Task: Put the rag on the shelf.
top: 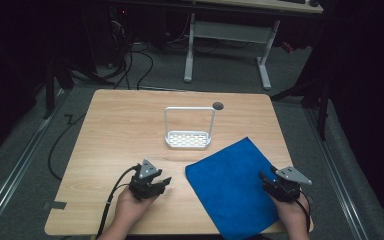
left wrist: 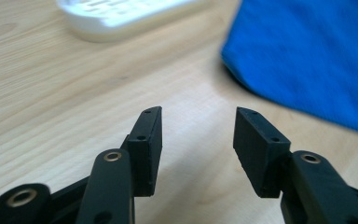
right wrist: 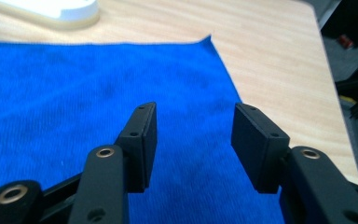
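Observation:
A blue cloth (top: 235, 180) lies flat on the right half of the wooden table (top: 120, 130), reaching its front edge. A white slotted tray with a tall wire handle (top: 188, 138) stands at the table's middle. My left gripper (top: 166, 181) rests low over bare wood left of the cloth, open, with nothing between its jaws; its own view has my left gripper (left wrist: 198, 122) aimed at wood, the cloth (left wrist: 307, 56) ahead on the right and the tray (left wrist: 116, 16) ahead on the left. My right gripper (top: 266, 177) is over the cloth's right edge, and my right gripper (right wrist: 195, 116) is open above the cloth (right wrist: 74, 93).
A round hole (top: 218, 105) marks the table's far edge. Beyond it stand a white desk frame (top: 227, 45) and floor cables (top: 130, 65). A strip of tape (top: 55, 205) sticks to the front left corner. The table's right edge (right wrist: 335, 116) lies close to my right gripper.

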`<state>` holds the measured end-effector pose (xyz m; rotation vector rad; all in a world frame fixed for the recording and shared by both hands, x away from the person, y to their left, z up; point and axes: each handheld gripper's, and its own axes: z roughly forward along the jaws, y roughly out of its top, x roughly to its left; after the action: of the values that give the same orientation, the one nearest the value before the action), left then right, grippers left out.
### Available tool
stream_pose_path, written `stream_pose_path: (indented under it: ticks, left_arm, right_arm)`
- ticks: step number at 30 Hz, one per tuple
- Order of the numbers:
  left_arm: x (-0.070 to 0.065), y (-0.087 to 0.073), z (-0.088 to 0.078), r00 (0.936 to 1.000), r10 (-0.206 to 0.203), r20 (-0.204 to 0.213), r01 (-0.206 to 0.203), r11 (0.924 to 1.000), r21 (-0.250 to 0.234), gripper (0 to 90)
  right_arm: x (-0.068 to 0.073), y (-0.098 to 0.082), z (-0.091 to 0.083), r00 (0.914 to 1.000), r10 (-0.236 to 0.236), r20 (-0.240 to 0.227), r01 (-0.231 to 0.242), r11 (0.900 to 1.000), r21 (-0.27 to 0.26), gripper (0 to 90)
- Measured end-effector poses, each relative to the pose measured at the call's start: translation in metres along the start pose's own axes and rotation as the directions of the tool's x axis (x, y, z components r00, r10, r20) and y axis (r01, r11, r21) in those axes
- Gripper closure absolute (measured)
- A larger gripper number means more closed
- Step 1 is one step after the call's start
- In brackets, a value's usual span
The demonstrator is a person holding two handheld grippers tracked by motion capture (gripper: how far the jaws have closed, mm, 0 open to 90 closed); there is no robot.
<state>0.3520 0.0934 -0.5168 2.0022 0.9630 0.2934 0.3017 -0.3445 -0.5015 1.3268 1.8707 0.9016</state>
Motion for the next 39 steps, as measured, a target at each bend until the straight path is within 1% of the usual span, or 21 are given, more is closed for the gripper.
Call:
stream_pose_path:
  ticks: [1,2,4,5,9,15,19,20,21,22,25,26,27,28,29,31,33,34,36,37,39]
  left_arm:
    - [0.003,0.000,0.000,0.9997,-0.021,0.009,0.021,0.9998,-0.007,52.9]
    - [0.004,0.000,0.001,0.9997,-0.021,0.011,0.021,0.9998,-0.006,52.9]
    - [0.004,-0.001,0.002,0.9999,-0.009,0.007,0.009,0.9999,0.004,52.5]
    - [0.004,-0.002,0.004,1.0000,-0.003,0.004,0.003,0.9999,0.016,52.3]
    - [0.005,-0.002,0.005,0.9998,-0.015,0.010,0.015,0.9998,0.016,52.0]
    - [-0.001,-0.001,0.008,0.9998,0.000,0.020,0.000,0.9998,0.020,51.6]
    - [-0.007,0.001,0.010,0.9993,0.011,0.036,-0.012,0.9997,0.022,53.6]
    - [-0.012,0.002,0.012,0.9982,0.021,0.056,-0.022,0.9995,0.021,54.6]
    - [-0.012,0.002,0.012,0.9982,0.021,0.056,-0.022,0.9995,0.021,54.9]
    - [-0.018,0.005,0.014,0.9965,0.039,0.074,-0.041,0.9991,0.016,55.5]
    - [-0.031,0.009,0.020,0.9890,0.061,0.134,-0.062,0.9981,0.004,58.7]
    - [-0.031,0.009,0.020,0.9890,0.061,0.134,-0.062,0.9981,0.004,59.1]
    - [-0.037,0.010,0.024,0.9850,0.083,0.152,-0.085,0.9964,0.009,59.1]
    - [-0.048,0.013,0.029,0.9794,0.104,0.173,-0.108,0.9940,0.015,62.3]
    - [-0.056,0.014,0.031,0.9741,0.109,0.198,-0.114,0.9934,0.011,65.5]
    - [-0.067,0.016,0.036,0.9678,0.127,0.217,-0.135,0.9906,0.023,71.7]
    - [-0.080,0.018,0.043,0.9605,0.166,0.223,-0.178,0.9835,0.033,75.9]
    - [-0.084,0.018,0.045,0.9585,0.176,0.224,-0.188,0.9816,0.034,78.1]
    - [-0.092,0.019,0.052,0.9512,0.198,0.236,-0.216,0.9751,0.051,79.9]
    - [-0.092,0.019,0.052,0.9512,0.198,0.236,-0.216,0.9751,0.051,80.3]
    - [-0.102,0.019,0.060,0.9429,0.230,0.241,-0.251,0.9660,0.061,81.4]
  right_arm:
    - [0.001,0.001,0.000,1.0000,0.003,0.003,-0.003,1.000,-0.008,50.9]
    - [0.003,0.003,0.001,0.9999,0.014,-0.005,-0.014,1.000,-0.011,50.3]
    - [0.006,0.003,0.002,0.9999,-0.006,-0.013,0.006,1.000,-0.014,50.3]
    - [0.006,0.003,0.003,0.9999,-0.003,-0.016,0.003,1.000,-0.008,50.3]
    - [0.006,0.003,0.005,0.9998,-0.001,-0.021,0.001,1.000,-0.006,50.2]
    - [0.006,0.004,0.006,0.9994,-0.003,-0.034,0.003,1.000,-0.006,49.8]
    - [0.004,0.003,0.006,0.9992,0.003,-0.040,-0.003,1.000,-0.004,49.8]
    - [0.003,0.003,0.006,0.9992,0.006,-0.039,-0.006,1.000,0.001,49.8]
    - [0.003,0.003,0.006,0.9993,0.004,-0.038,-0.004,1.000,0.000,49.9]
    - [0.003,0.002,0.005,0.9992,0.007,-0.039,-0.007,1.000,-0.001,49.9]
    - [0.002,0.000,0.002,0.9993,0.004,-0.038,-0.004,1.000,-0.002,50.3]
    - [0.002,0.000,0.002,0.9993,0.004,-0.038,-0.004,1.000,-0.002,50.3]
    - [0.002,-0.001,0.001,0.9992,0.004,-0.040,-0.005,1.000,-0.004,50.6]
    - [0.000,-0.002,-0.002,0.9991,0.004,-0.043,-0.004,1.000,0.000,51.6]
    - [0.000,-0.003,-0.003,0.9988,0.004,-0.049,-0.004,1.000,-0.002,52.6]
    - [-0.001,-0.005,-0.005,0.9982,0.010,-0.060,-0.010,1.000,0.003,55.2]
    - [-0.001,-0.007,-0.008,0.9981,0.014,-0.061,-0.014,1.000,0.004,57.1]
    - [-0.002,-0.007,-0.010,0.9979,0.018,-0.063,-0.018,1.000,0.001,57.8]
    - [-0.003,-0.008,-0.012,0.9973,0.029,-0.067,-0.029,1.000,-0.004,58.4]
    - [-0.003,-0.008,-0.012,0.9973,0.029,-0.067,-0.029,1.000,-0.004,58.4]
    - [-0.004,-0.010,-0.015,0.9974,0.037,-0.062,-0.037,0.999,-0.005,58.3]
